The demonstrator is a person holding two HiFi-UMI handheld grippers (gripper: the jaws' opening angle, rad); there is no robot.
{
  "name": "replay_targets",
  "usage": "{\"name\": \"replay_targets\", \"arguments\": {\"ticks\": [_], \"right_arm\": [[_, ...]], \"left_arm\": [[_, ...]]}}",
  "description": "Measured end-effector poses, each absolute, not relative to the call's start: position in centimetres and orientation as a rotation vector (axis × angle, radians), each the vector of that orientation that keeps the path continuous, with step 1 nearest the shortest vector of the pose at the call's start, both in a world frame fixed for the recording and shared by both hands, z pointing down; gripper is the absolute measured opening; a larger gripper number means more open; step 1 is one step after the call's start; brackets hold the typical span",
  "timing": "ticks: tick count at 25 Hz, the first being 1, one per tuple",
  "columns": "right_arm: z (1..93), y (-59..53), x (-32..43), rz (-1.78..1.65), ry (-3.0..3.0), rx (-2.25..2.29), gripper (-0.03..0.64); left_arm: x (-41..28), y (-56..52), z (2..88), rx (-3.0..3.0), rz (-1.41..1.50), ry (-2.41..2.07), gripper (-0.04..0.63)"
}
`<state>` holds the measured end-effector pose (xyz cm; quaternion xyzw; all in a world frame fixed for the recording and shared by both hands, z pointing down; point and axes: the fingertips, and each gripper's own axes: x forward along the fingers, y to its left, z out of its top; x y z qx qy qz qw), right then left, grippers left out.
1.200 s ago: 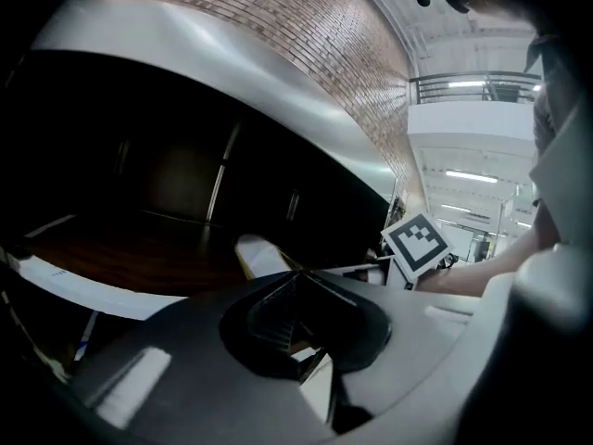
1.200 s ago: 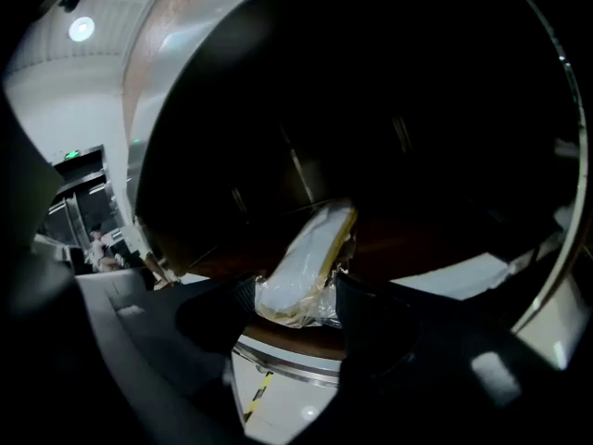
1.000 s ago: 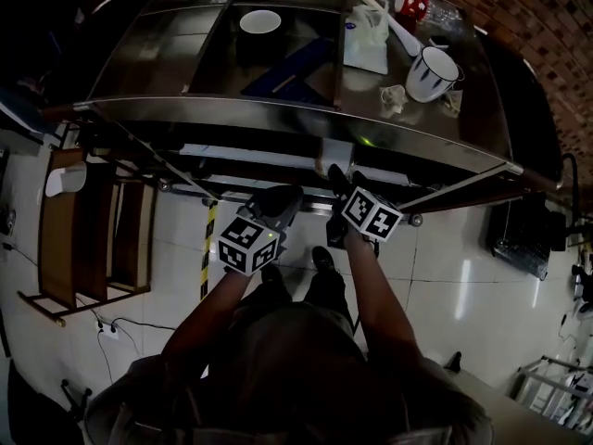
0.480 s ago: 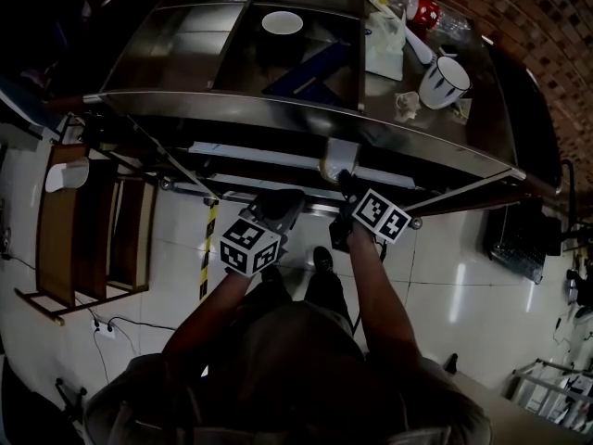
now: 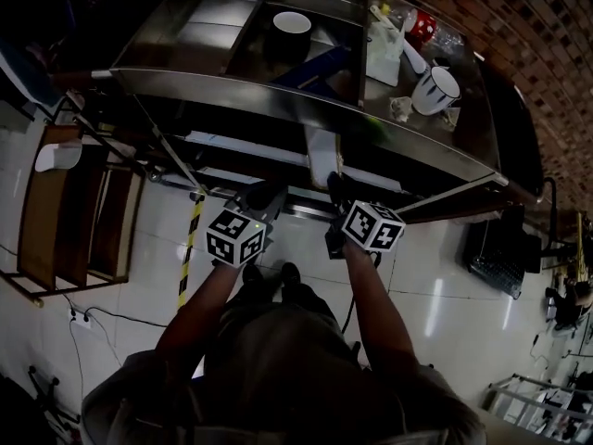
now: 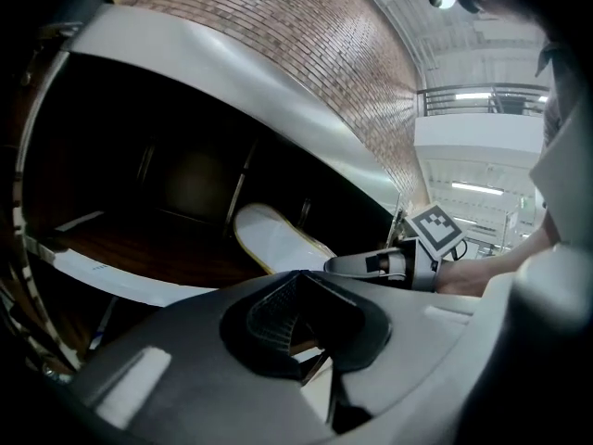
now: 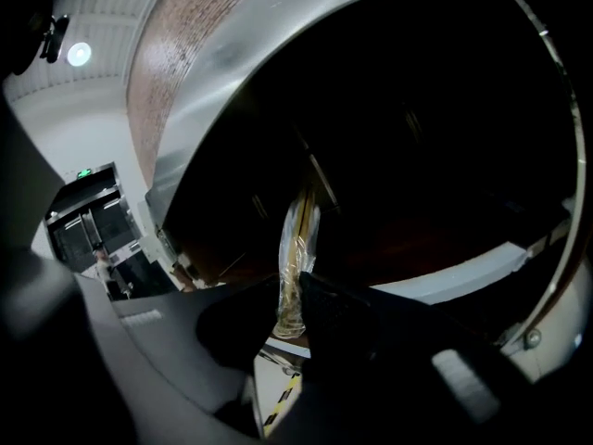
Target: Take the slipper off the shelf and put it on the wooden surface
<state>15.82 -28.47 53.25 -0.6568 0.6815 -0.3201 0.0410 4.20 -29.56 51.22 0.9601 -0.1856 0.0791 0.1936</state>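
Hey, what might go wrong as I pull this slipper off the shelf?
The right gripper is closing on just the near end of the slipper. The slipper is wrapped in glossy film, so it may slide out, or only the film may get pinched. It also lies on a low shelf under the steel top, so lifting too early could knock it against that top's front edge.
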Motion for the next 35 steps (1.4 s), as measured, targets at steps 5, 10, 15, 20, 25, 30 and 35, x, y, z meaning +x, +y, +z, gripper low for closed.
{"name": "replay_targets", "arguments": {"ticks": [5, 10, 15, 20, 25, 30, 35], "right_arm": [[52.8, -28.7, 12.6, -0.926, 2.355, -1.930, 0.051], [52.1, -28.9, 8.3, -0.883, 2.597, -1.764, 0.051], [52.5, -28.0, 3.4, -0.861, 2.815, -1.533, 0.051], [53.0, -27.1, -1.3, -0.864, 2.978, -1.292, 0.051], [52.6, -27.3, -7.7, -0.839, 3.090, -1.062, 0.051], [52.0, -28.2, -15.3, -0.785, 3.195, -0.866, 0.051], [51.8, -30.0, -24.6, -0.730, 3.271, -0.754, 0.051]], "left_arm": [[1.9, -29.7, 49.8, 2.674, 0.189, -0.681, 0.003], [-1.5, -29.2, 49.3, 2.609, 0.167, -0.868, 0.003], [-5.2, -28.5, 49.4, 2.532, 0.146, -1.072, 0.003], [-10.5, -27.2, 49.3, 2.423, 0.118, -1.302, 0.003], [-17.1, -25.3, 49.4, 2.301, 0.102, -1.497, 0.003], [-24.4, -24.8, 49.2, 2.200, 0.046, -1.648, 0.003], [-33.3, -25.6, 49.5, 2.131, -0.007, -1.733, 0.003]]}}
